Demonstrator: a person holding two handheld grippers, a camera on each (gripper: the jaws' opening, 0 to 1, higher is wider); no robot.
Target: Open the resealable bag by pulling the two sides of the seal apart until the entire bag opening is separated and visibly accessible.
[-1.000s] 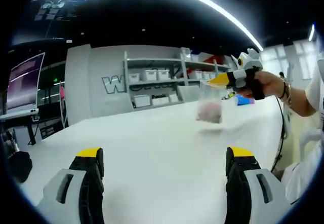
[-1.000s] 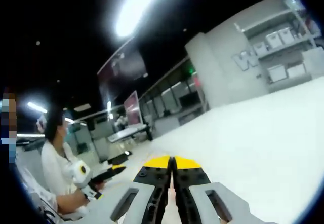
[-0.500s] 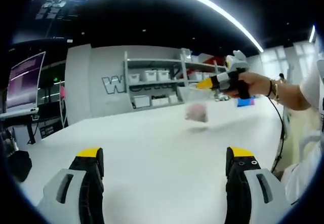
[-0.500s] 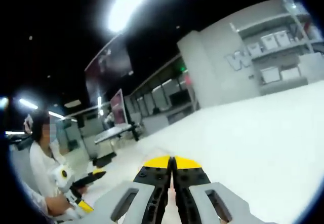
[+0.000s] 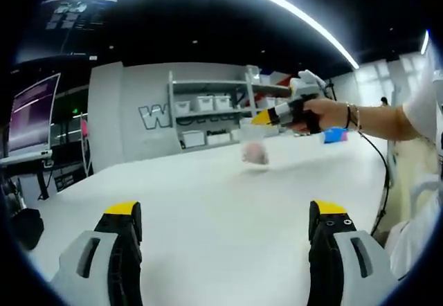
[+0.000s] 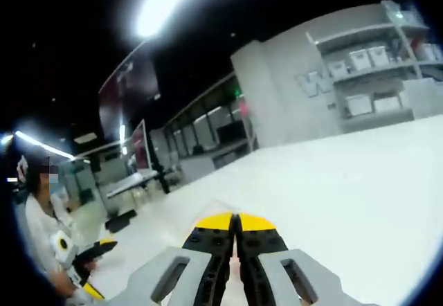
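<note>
A small clear resealable bag (image 5: 254, 151) with something pink inside hangs above the white table (image 5: 208, 202). My right gripper (image 5: 263, 119) comes in from the right of the left gripper view, held by a hand (image 5: 320, 115), and is shut on the bag's top edge. In the right gripper view its yellow-tipped jaws (image 6: 235, 219) are pressed together, and they hide the bag. My left gripper (image 5: 225, 216) stands open low over the table with nothing between its jaws, well short of the bag. It also appears in the right gripper view as the left gripper (image 6: 91, 251), held by a person.
Shelves with white bins (image 5: 208, 115) line the grey back wall. A monitor (image 5: 31, 115) stands at the far left and a blue object (image 5: 334, 135) lies on the table's far right. A cable (image 5: 383, 174) hangs from the person's arm at the right.
My right gripper has carried the bag leftward and a little higher and farther off in the left gripper view. My left gripper has stayed still and open.
</note>
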